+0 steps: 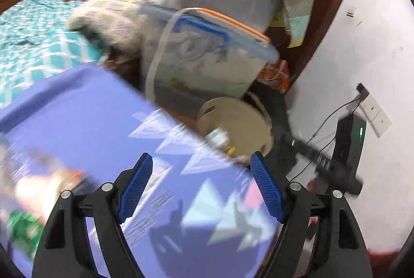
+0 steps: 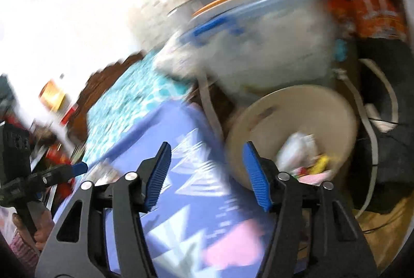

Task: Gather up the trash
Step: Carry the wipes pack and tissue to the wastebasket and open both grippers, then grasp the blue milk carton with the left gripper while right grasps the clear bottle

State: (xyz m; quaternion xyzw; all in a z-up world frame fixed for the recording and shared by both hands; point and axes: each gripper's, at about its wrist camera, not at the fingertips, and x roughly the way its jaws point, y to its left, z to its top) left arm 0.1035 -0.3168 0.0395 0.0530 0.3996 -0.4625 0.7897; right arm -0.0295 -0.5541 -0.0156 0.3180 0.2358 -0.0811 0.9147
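While both views blur | my left gripper (image 1: 200, 190) and right gripper (image 2: 207, 174) are spread, holding nothing | collected trash (image 2: 305, 156) lies in the beige bin (image 2: 261, 107), far right of the purple mat (image 2: 186, 200) | step: between pickups, I judge | next: left-side wrappers (image 1: 23, 226).

Purple patterned mat (image 1: 90, 107), blurred wrappers (image 1: 23, 226) on it

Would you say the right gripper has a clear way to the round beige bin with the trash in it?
Probably yes: the right gripper is open and empty, and the beige bin sits just ahead to its right, mouth facing it, nothing between. Blur hides detail.
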